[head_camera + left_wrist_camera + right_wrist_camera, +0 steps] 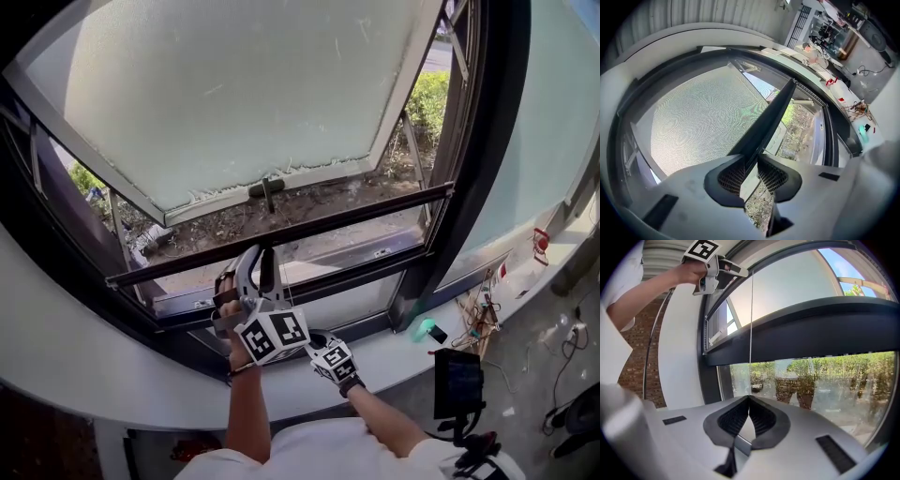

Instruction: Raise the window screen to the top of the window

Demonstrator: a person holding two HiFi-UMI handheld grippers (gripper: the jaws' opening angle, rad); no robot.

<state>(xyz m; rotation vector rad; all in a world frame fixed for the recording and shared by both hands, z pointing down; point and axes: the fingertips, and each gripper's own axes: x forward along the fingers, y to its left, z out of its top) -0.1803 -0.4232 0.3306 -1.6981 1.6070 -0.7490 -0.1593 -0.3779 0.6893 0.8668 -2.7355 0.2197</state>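
Observation:
The window screen's dark bottom bar (pixel 356 214) runs across the opening, with grey mesh (pixel 703 122) above it. My left gripper (pixel 251 267) is shut on this bar (pixel 773 117), which passes between its pads (pixel 733 176). In the right gripper view the left gripper (pixel 736 273) grips the bar's upper left part. A thin pull cord (pixel 751 333) hangs from the bar (pixel 811 329) straight into my right gripper (pixel 749 399), whose tips are shut on it. In the head view the right gripper (pixel 323 352) sits just below the left one; its tips are hidden.
A frosted glass sash (pixel 234 94) tilts outward above the bar. The white sill (pixel 403 347) curves below, with a teal object (pixel 428 330), tangled cables (pixel 478 314) and a black screen device (pixel 457 380) at the right. Dark frame posts (pixel 473 169) bound the opening.

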